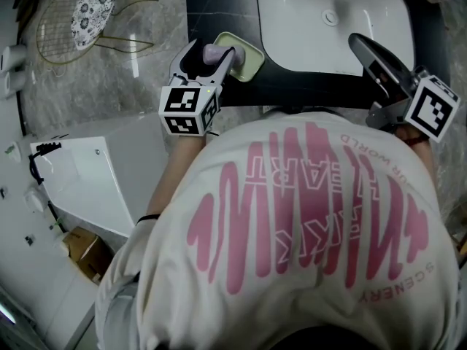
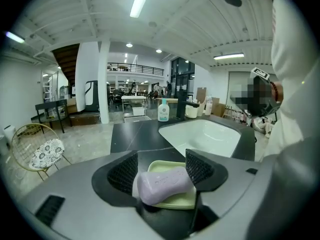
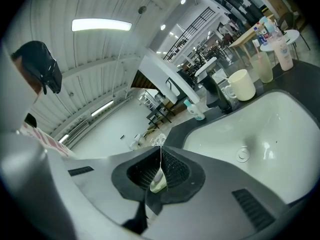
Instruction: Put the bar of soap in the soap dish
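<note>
A lilac bar of soap [image 2: 164, 185] is held between the jaws of my left gripper [image 2: 161, 173], which is shut on it. It hangs just above a pale green soap dish [image 2: 184, 200] on the black counter [image 2: 134, 134], and I cannot tell whether it touches the dish. The head view shows the left gripper [image 1: 219, 55] with the soap [image 1: 212, 52] at the near left edge of the dish [image 1: 249, 58]. My right gripper [image 1: 359, 44] is over the near right part of the white sink [image 1: 292, 46]. In its own view the right gripper [image 3: 159, 166] is shut, with nothing in it.
A black faucet [image 2: 181, 104] and a soap dispenser bottle [image 2: 163, 110] stand behind the sink. A cream mug [image 3: 241, 85] and bottles sit on the counter's far side. A wire chair with a patterned cushion [image 1: 89, 14] and a white unit [image 1: 84, 177] are on the floor at left.
</note>
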### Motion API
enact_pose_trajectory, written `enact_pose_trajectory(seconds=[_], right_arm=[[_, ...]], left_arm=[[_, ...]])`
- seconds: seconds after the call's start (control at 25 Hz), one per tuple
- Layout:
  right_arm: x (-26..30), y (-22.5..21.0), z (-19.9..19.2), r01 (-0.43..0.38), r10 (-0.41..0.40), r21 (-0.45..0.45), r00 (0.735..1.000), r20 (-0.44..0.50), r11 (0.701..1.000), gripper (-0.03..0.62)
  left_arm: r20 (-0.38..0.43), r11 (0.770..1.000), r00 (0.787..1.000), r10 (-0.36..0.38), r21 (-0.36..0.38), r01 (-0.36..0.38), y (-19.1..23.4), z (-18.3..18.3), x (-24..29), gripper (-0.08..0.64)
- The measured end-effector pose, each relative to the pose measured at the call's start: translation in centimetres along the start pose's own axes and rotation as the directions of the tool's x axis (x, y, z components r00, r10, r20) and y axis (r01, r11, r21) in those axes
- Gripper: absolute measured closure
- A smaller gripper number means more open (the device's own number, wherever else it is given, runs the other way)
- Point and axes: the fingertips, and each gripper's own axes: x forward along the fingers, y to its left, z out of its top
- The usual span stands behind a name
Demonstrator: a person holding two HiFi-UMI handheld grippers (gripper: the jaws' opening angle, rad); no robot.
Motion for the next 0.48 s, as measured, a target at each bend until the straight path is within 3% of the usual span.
enact_pose_trajectory(seconds=[0.12,0.36,0.48], right_arm=[[0.0,0.5,0.0,-0.012,0.012,-0.01,1.0,-0.025,1.0,0.575],[-0.2,0.9,0.3,-0.044,0.043,-0.036,0.999,-0.03,0.998,0.575],[0.0,1.2,0.4,-0.068,0.067,-0.047,0.997,-0.03,0.997,0.575]], left_arm=[[0.049,0.998,0.999,-0.002,-0.056,0.005,-0.2,2.0,-0.9,0.279],[0.18,0.984,0.983,-0.016,-0.17,0.047,-1.7,5.8,-2.5,0.424],[0.224,0.973,0.975,-0.012,-0.223,0.063,-2.8,7.4,-3.0,0.533]])
